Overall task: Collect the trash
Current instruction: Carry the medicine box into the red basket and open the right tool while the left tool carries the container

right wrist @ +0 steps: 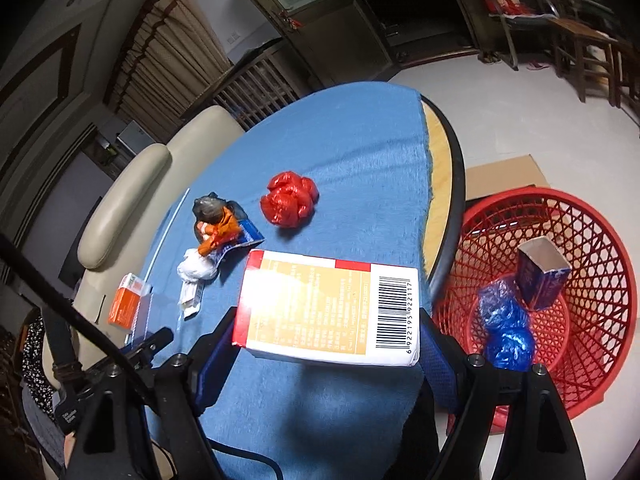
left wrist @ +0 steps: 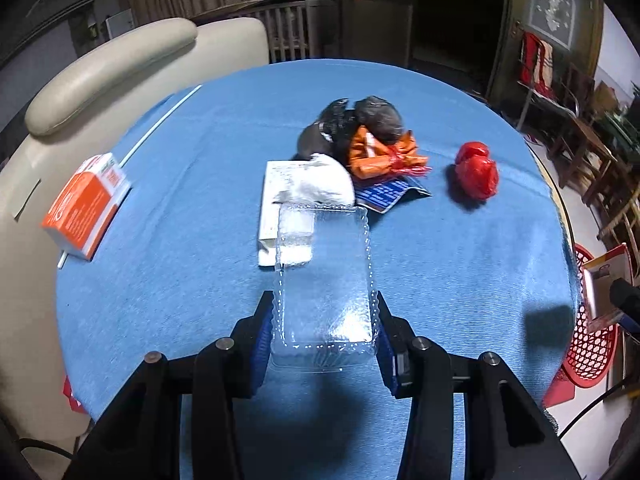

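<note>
Trash on the blue table [left wrist: 460, 280]: one red wad [left wrist: 477, 170], one white wad [left wrist: 324, 184], one orange box [left wrist: 86, 206]. Left gripper [left wrist: 325, 338] pinches one clear tray [left wrist: 325, 280] above the cloth. Right gripper [right wrist: 326, 340] clamps one carton [right wrist: 332, 310] beside the red basket [right wrist: 600, 248], which holds one dark box [right wrist: 540, 280] and two blue wads [right wrist: 504, 328].

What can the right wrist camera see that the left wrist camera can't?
Only the right wrist view shows inside the red basket: a crumpled blue bag and a dark blue carton. It also shows the right gripper clamped on the barcode box.

Only the left wrist view shows the left gripper gripping the clear plastic tray.

Both show the blue tablecloth, red crumpled bag, orange box and the trash pile.
</note>
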A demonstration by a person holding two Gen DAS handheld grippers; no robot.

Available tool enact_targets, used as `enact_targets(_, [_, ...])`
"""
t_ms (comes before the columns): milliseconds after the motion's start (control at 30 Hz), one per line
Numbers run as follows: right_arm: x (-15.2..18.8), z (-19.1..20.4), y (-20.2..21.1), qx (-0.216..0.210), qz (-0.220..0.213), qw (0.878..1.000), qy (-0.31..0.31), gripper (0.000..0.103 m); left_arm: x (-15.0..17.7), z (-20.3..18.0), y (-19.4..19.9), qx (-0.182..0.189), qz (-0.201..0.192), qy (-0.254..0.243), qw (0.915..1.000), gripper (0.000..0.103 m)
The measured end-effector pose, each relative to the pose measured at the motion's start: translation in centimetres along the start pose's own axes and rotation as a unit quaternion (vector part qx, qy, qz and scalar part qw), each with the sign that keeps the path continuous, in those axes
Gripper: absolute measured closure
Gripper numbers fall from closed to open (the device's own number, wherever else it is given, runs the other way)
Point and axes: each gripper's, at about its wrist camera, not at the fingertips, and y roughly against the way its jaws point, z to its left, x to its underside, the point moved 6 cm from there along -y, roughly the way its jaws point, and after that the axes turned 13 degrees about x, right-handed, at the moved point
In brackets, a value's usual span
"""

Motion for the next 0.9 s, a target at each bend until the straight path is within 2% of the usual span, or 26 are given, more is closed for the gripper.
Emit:
enact_targets(267, [0.9, 2.2, -0.9, -0.029, 0.018, 0.999, 0.024, 0.019, -0.2, -0.2, 0.2, -0.006, 0.002, -0.006, 1.0, 0.056])
enact_targets(433, [0.8, 2.2, -1.0, -0.033, 0.018, 0.999, 0.02, 0.019, -0.5, -1.1, -0.1, -0.002, 0.006, -0.019, 0.9998, 0.056])
enact_targets(667, [-0.3, -1.0, 0.1, -0.014, -0.004, 1.0, -0.014, 0.019, -0.9, -3.9, -0.5, 0.014, 0.012, -0.05, 0.9986, 0.056])
enact_targets(900, [-1.2, -6.7, 1.0, 0.025, -0.02, 0.997, -0.065, 0.019, -1.6, -7.0, -0.8, 0.031, 0.012, -0.075, 0.9967, 0.056])
